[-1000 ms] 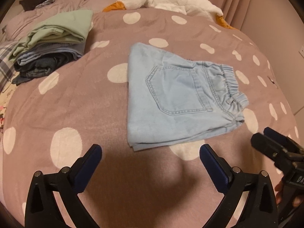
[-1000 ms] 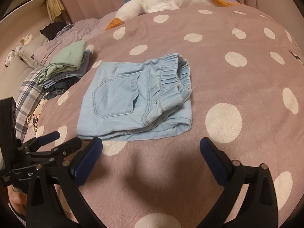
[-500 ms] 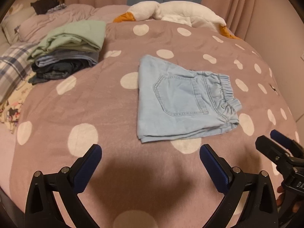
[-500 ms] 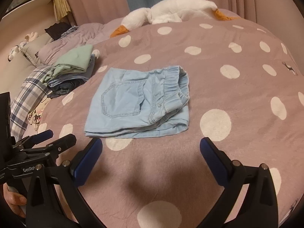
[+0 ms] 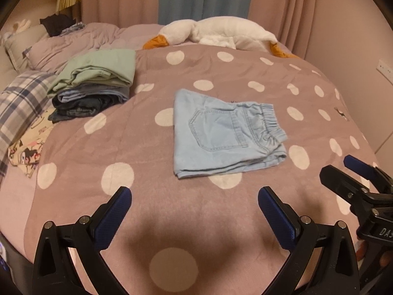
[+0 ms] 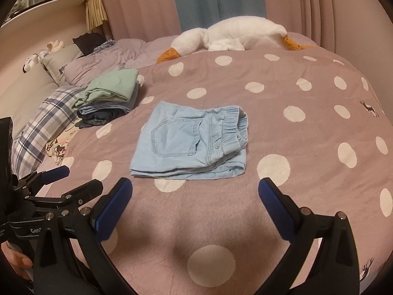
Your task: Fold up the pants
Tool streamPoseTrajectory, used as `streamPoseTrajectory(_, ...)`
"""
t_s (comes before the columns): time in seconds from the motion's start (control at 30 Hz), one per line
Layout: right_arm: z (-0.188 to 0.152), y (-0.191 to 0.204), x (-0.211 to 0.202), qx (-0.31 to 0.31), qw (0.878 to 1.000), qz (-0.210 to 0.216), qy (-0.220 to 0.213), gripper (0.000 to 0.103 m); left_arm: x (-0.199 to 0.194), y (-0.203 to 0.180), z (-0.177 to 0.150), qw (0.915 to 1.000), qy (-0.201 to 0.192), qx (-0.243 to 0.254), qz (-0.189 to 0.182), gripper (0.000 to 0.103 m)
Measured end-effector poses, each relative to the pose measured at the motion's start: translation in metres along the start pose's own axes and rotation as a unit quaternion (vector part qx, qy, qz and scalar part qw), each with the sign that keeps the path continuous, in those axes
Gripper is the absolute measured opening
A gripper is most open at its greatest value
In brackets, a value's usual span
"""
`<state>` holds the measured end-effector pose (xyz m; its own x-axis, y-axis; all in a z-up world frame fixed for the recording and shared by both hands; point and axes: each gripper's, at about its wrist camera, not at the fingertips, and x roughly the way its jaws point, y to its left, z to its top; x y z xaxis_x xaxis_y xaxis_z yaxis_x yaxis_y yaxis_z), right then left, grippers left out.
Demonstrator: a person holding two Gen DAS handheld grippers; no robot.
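The folded pants (image 5: pixel 222 132) lie flat on the dotted blanket (image 5: pixel 147 152), waistband right, right of the clothes stack (image 5: pixel 93 83). My left gripper (image 5: pixel 194 209) and right gripper (image 6: pixel 195 196) hang wide apart, empty.

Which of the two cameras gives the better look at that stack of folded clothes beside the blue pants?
The left wrist view: the stack of folded clothes sits nearer and larger there, its green, blue and dark layers distinct. The right wrist view shows the same stack smaller, farther off at the left.
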<state>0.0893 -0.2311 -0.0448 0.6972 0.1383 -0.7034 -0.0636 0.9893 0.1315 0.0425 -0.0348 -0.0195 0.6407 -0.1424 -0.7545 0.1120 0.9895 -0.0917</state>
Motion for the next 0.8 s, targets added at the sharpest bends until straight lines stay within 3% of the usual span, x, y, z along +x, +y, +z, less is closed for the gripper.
streamPoseTrajectory(0.8, -0.008, 0.009, -0.009, -0.007, 1.0, 0.006, -0.001, 0.103, -0.011, 0.008, -0.006, 0.9998, -0.007, -0.019, 0.004, 0.102)
